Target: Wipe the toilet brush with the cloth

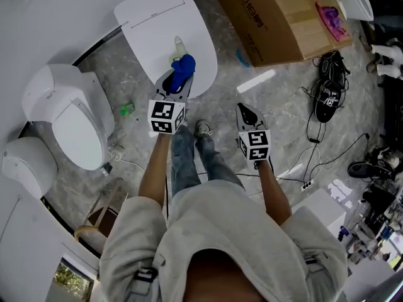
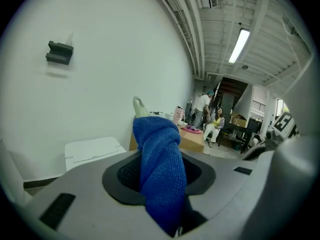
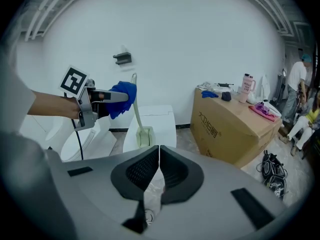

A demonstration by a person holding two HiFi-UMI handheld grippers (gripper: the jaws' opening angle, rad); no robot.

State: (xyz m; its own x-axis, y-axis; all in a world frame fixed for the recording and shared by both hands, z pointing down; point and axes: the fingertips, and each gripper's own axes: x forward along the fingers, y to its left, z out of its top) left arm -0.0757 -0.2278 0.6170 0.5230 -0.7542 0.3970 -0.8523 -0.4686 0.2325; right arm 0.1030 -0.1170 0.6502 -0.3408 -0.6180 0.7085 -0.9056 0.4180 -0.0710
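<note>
A pale toilet brush (image 3: 136, 105) stands upright in its holder (image 3: 144, 136) on a closed white toilet lid (image 1: 151, 27). My left gripper (image 1: 177, 85) is shut on a blue cloth (image 1: 183, 69). The cloth bunches up against the upper part of the brush handle (image 1: 179, 44). In the left gripper view the cloth (image 2: 160, 169) fills the gap between the jaws and only the handle tip (image 2: 138, 106) shows behind it. My right gripper (image 1: 245, 112) hovers to the right over the floor, shut with nothing in it; its jaws (image 3: 158, 170) meet.
A large cardboard box (image 1: 277, 17) stands to the right of the toilet. Two more white toilets (image 1: 69, 115) sit at the left. Black shoes and cables (image 1: 327, 99) lie on the marble floor at right. People (image 2: 212, 119) are far back in the room.
</note>
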